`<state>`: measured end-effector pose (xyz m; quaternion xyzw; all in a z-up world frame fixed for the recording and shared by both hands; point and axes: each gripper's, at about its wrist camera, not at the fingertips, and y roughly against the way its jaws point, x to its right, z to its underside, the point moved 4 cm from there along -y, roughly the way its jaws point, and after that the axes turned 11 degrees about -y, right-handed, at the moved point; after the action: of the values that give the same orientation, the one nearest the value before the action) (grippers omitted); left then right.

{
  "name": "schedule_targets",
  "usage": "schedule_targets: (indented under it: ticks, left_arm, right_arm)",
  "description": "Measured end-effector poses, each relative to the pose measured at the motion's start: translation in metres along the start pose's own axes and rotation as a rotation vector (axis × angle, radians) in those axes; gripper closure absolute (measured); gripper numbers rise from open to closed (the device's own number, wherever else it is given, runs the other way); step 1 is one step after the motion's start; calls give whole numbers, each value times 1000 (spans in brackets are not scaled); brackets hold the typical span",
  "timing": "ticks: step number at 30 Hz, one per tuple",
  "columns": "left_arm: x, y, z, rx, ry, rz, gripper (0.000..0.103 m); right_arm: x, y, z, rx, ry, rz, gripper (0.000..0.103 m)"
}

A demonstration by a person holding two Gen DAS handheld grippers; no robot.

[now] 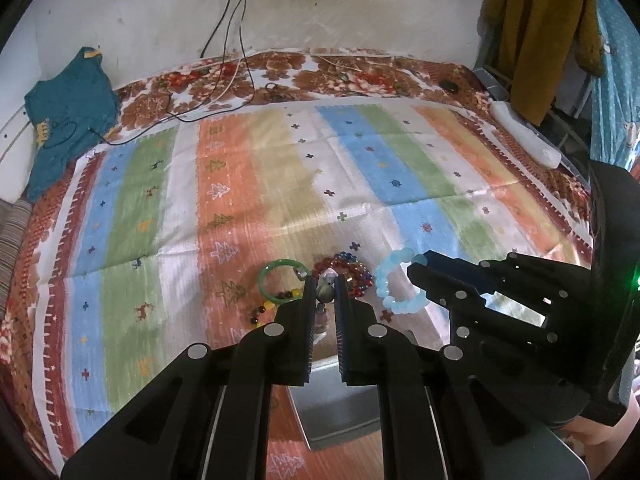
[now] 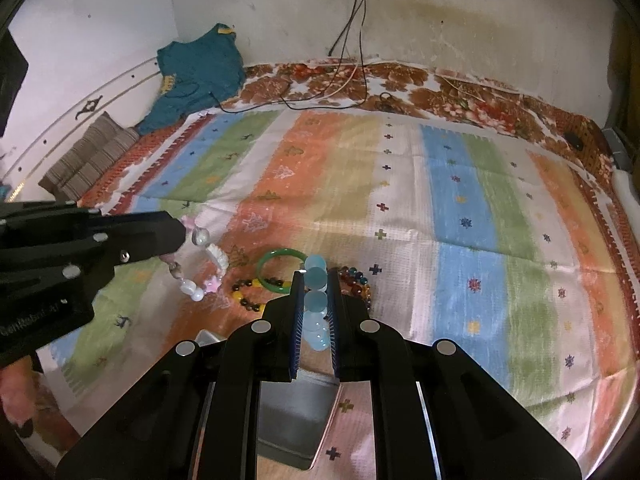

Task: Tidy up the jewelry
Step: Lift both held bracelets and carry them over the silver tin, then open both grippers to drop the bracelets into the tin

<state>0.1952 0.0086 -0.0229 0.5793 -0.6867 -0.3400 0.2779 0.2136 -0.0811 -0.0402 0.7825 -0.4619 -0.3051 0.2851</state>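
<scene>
Jewelry lay on the striped bed cover [image 2: 440,184]: a green glass bangle [image 2: 280,270], a dark red bead bracelet [image 1: 346,270] and a yellow-and-brown bead string [image 2: 246,298], close together. Left hand-held gripper [image 1: 323,280] was clamped on a pink-and-clear bead bracelet [image 2: 200,272], which hung from its tips. Right hand-held gripper [image 2: 316,276] was pinched on a pale blue round-bead bracelet [image 2: 314,312], held between its fingers, above a grey metal box [image 2: 296,420].

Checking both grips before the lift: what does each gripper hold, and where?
Left gripper pinches the pink-and-clear bead bracelet by its upper beads; right gripper clamps the pale blue bead bracelet on one side.
</scene>
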Motion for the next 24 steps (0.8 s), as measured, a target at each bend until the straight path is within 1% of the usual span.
schedule_targets:
  ticks: [10,16,19,21,24]
  left_arm:
    - [9,14,15,15,-6,14,94]
    - [14,25,26,26,-5,19,94]
    - [16,29,32,29,-1,28,94]
    - [19,32,37,33,4,49,94]
    - [23,33,42,29,-4,47,94]
  right_arm:
    - [-8,20,15,10,17,-22,91]
    - [-7,28,24,2,11,-32,91]
    - [-8,32,31,-3,14,-34,91]
    - [-9,35,35,-5,15,-35,91]
    - [-9,37,40,-15,19,-27,91]
